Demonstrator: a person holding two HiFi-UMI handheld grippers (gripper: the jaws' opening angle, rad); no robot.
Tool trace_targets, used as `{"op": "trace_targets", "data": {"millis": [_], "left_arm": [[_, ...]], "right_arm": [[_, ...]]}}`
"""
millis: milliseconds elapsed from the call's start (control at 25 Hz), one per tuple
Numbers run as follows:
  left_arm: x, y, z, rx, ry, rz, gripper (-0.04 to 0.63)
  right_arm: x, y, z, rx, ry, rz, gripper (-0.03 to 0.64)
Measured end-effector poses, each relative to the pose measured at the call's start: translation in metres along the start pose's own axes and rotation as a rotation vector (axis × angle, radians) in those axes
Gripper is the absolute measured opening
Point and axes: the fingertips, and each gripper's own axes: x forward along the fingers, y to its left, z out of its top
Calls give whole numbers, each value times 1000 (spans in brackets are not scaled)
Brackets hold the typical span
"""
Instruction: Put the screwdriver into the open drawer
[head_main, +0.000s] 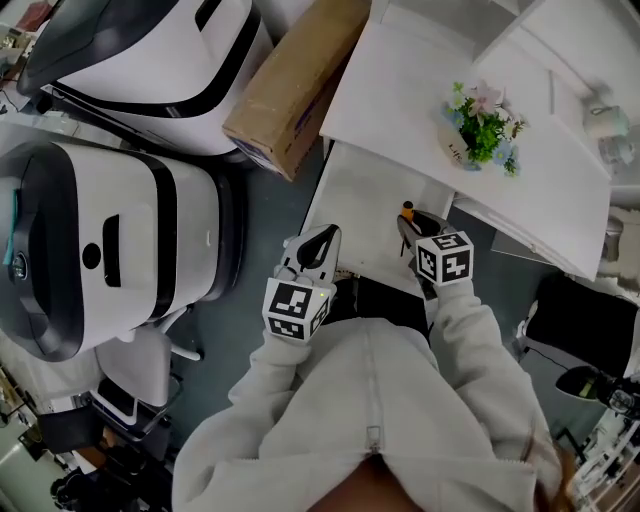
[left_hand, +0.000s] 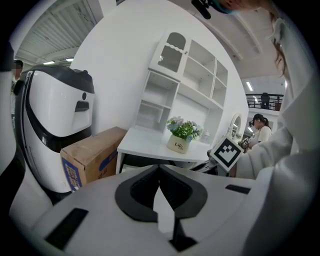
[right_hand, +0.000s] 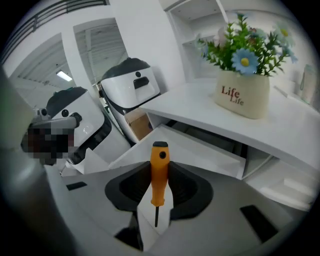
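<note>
An orange-handled screwdriver (right_hand: 160, 170) sits between the jaws of my right gripper (right_hand: 160, 174), which is shut on it. Its handle points forward and its thin dark shaft points back towards the camera. In the head view the right gripper (head_main: 412, 232) hangs over the right part of the open white drawer (head_main: 362, 205), with the screwdriver's (head_main: 407, 211) orange end showing. In the right gripper view the drawer (right_hand: 200, 150) lies just beyond the handle, under the desk top. My left gripper (head_main: 322, 240) is at the drawer's front left corner, jaws (left_hand: 159, 169) shut on nothing.
On the white desk top (head_main: 400, 90) stands a pot of flowers (head_main: 478, 130) marked "Life" (right_hand: 242, 95). A cardboard box (head_main: 295, 80) leans beside the desk's left. Two big white-and-black machines (head_main: 110, 250) fill the left. A white shelf unit (left_hand: 180, 80) rises behind the desk.
</note>
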Motion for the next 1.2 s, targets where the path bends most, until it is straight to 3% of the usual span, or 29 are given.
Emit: {"op": "trace_targets", "data": {"millis": [640,1200], "left_arm": [[-2,18,-5,-95,-30,136,17],[-9,32,-21,-151,-21,191,17]], "right_arm": [[110,3,-40,-299,310,71,123],[159,-1,-58,-300,391,69,123]]}}
